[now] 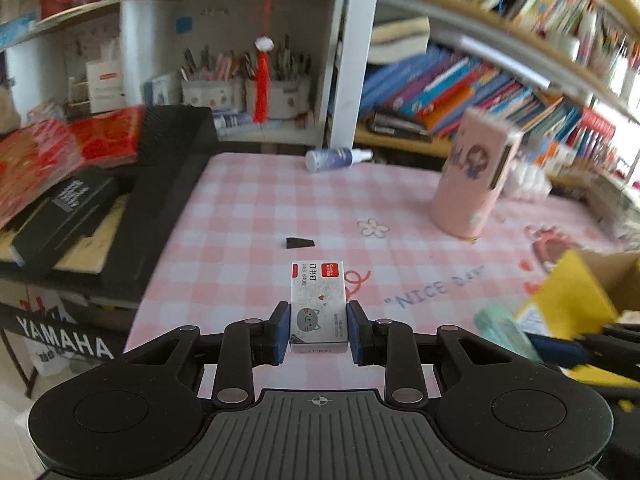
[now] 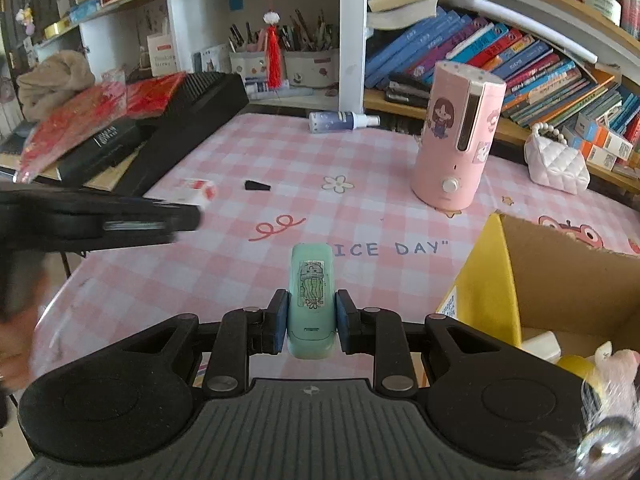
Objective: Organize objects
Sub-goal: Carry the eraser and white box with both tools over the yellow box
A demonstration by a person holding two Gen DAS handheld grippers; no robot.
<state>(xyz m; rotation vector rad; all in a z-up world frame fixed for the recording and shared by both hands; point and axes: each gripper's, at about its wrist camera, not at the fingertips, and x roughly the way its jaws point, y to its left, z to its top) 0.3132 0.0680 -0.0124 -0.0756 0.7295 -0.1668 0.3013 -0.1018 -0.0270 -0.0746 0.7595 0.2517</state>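
My left gripper [image 1: 318,330] is shut on a small white staple box [image 1: 318,300] with a grey cat on it, held above the pink checked tablecloth [image 1: 260,216]. My right gripper [image 2: 311,322] is shut on a mint-green stapler [image 2: 311,292] with a sticker, held above the cloth left of an open cardboard box [image 2: 560,280]. The left gripper also shows in the right wrist view [image 2: 120,220], blurred, with the staple box [image 2: 198,192] at its tip. The stapler appears at the right in the left wrist view [image 1: 504,332].
A pink cylindrical humidifier [image 2: 456,136] stands at the back right. A spray bottle [image 2: 340,121] lies at the far edge. A small black piece [image 2: 256,186] lies mid-table. A black keyboard case [image 2: 192,120] with red packets borders the left. The cardboard box holds several items. Bookshelves stand behind.
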